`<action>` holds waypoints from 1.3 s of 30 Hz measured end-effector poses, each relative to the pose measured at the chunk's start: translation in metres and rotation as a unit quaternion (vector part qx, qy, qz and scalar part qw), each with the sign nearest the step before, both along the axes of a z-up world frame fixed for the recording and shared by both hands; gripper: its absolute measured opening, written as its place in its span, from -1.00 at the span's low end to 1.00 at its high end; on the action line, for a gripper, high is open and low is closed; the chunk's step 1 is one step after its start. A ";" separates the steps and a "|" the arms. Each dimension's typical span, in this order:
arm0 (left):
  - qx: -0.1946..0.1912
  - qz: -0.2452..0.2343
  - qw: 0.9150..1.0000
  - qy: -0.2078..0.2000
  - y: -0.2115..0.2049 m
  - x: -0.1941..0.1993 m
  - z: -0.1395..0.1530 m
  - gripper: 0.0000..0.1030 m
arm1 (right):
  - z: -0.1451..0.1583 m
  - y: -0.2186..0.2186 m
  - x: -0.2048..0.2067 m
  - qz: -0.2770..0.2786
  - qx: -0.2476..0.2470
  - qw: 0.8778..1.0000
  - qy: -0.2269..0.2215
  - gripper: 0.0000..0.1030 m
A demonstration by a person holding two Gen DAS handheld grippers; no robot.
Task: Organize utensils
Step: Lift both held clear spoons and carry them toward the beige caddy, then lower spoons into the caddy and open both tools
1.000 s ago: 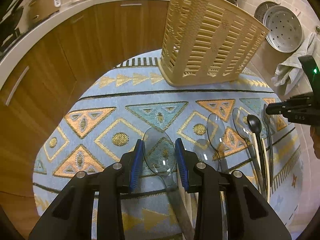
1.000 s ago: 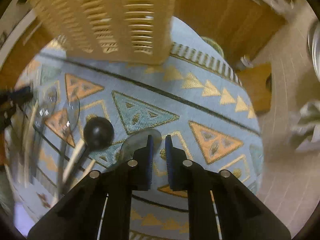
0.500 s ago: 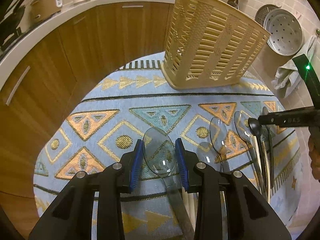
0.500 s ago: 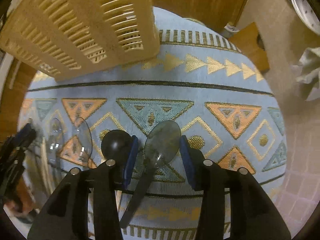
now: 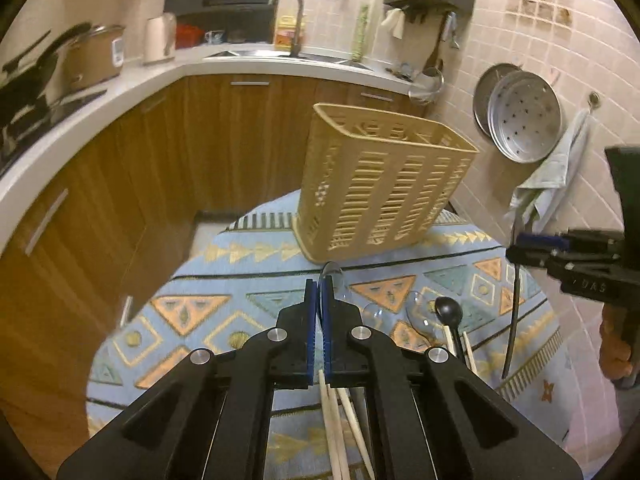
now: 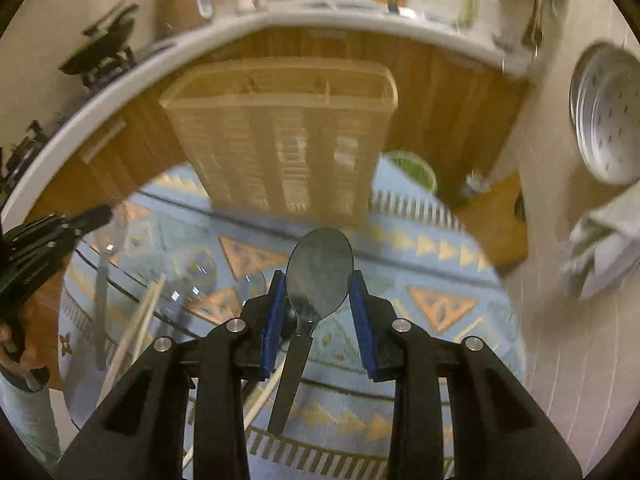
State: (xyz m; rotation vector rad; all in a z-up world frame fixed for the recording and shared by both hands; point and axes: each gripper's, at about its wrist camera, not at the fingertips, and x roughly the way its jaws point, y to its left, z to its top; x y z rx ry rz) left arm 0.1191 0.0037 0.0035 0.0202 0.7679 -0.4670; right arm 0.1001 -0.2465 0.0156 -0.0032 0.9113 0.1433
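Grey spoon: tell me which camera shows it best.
The right wrist view. The grey spoon shows bowl and handle, face-on, between the right gripper's blue fingers. The left wrist view shows it only as a thin dark edge hanging from that gripper.

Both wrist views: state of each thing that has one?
Left hand-held gripper: shut on clear spoon, held edge-on.
Right hand-held gripper: shut on grey spoon, handle hanging down.
Basket: upright, nothing sticking out.
Black spoon: lying on patterned cloth.
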 end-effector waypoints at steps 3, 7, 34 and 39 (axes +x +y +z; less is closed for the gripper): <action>-0.008 0.002 1.000 -0.006 -0.003 0.000 0.005 -0.99 | 0.015 0.000 -0.009 0.007 0.013 1.000 -0.011 -0.43; -0.022 0.005 0.998 -0.065 -0.006 -0.008 0.035 -0.99 | 0.038 -0.001 -0.018 0.010 0.016 0.997 -0.071 -0.43; -0.005 0.218 0.898 -0.382 -0.099 0.061 0.080 -0.98 | 0.077 -0.010 0.091 -0.118 -0.069 0.937 -0.323 -0.42; -0.012 0.201 0.916 -0.348 -0.083 0.059 0.067 -0.91 | 0.058 -0.016 0.088 -0.097 -0.041 0.955 -0.278 -0.40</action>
